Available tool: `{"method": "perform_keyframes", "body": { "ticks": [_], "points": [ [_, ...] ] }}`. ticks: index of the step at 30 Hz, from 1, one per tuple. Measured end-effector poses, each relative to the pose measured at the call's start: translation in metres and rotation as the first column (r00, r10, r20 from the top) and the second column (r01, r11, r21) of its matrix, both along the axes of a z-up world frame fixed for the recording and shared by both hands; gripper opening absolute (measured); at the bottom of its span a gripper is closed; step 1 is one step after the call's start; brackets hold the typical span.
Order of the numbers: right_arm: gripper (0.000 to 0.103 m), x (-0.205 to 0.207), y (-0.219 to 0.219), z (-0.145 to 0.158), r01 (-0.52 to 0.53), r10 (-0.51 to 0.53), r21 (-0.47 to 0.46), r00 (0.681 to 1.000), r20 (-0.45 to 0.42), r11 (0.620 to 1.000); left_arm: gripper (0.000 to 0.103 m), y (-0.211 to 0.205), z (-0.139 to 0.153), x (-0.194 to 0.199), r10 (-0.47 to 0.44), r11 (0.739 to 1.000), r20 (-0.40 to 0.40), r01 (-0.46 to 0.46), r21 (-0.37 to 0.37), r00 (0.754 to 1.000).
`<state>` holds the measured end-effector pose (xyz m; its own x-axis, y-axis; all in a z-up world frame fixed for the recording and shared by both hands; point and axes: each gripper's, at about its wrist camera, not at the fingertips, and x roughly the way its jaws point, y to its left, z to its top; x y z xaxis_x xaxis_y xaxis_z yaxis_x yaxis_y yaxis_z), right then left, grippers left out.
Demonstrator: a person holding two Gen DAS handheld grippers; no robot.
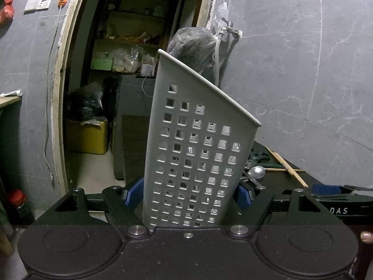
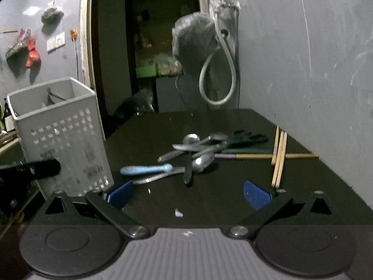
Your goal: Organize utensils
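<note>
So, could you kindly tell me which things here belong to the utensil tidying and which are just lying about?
Job:
- grey holder, held by the left gripper
- spoons
- chopsticks
- blue-handled utensil
- right gripper, open

Lying about:
- hose
- bagged bundle
- yellow box

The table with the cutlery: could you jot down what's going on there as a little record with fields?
Table: dark top, against a grey wall
Holder: white perforated utensil holder, clamped in the left claw
Holder contents: something dark inside, unclear what
Loose pile: spoons, blue-handled utensil, dark green scissors
Chopsticks: wooden chopsticks, right of the pile
Right claw: right claw open, empty, facing the pile
</note>
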<state>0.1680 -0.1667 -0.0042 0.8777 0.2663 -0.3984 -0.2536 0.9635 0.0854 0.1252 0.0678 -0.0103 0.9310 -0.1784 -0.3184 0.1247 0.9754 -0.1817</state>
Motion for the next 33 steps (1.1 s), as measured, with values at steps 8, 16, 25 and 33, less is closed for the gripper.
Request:
{"method": "perform_keyframes", "body": {
  "ticks": [8,16,25,33],
  "points": [
    [0.103,0.009,-0.006,-0.004,0.006,-0.004,0.035,0.998,-0.057,0.999,0.079,0.001,0.001,-0.001,0.005,1.0,0.0,-0.005,0.0,1.0],
    [0.103,0.027,-0.004,-0.003,-0.018,0.019,0.011,0.994,-0.108,1.0,0.08,0.001,0.001,-0.001,0.004,1.0,0.0,-0.004,-0.001,1.0],
    [0.103,0.064,-0.003,0.007,-0.064,0.056,-0.047,0.987,-0.152,0.997,0.08,-0.003,-0.001,0.0,0.01,1.0,-0.012,-0.01,0.0,1.0],
    [0.101,0.085,-0.007,0.007,-0.058,0.045,-0.097,0.991,-0.128,0.994,0.08,-0.003,-0.001,-0.001,0.01,1.0,-0.012,-0.01,-0.001,1.0]
  ]
}}
